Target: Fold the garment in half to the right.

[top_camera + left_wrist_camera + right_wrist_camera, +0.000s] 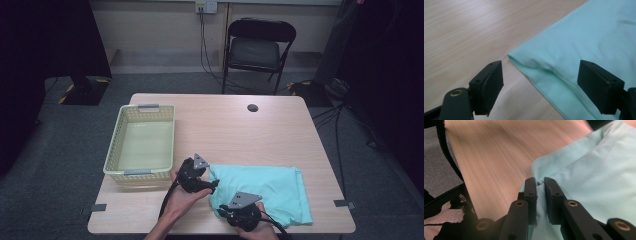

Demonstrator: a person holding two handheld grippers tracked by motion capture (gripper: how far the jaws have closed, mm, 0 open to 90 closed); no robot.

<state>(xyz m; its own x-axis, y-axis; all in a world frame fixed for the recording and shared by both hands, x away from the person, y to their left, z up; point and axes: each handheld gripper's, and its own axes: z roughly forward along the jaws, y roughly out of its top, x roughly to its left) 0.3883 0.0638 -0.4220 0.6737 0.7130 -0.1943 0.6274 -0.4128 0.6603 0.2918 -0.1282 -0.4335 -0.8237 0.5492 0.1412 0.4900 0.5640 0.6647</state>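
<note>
Holding: our right gripper (540, 182) has its jaws pinched on the near-left corner of the mint-green folded cloth (265, 187), a ridge of fabric squeezed between the pads.
Left gripper (540, 82): we keep its jaws spread wide, nothing between the pads; it hovers at the cloth's far-left corner (519, 56).
Cloth: we see it lying flat on the wooden table (225, 125), front right part.
Basket (142, 142): pale yellow, left of the cloth.

high view: looked down from above the near edge
gripper views: sat close, both shared the mint cloth (584, 37) corner
</note>
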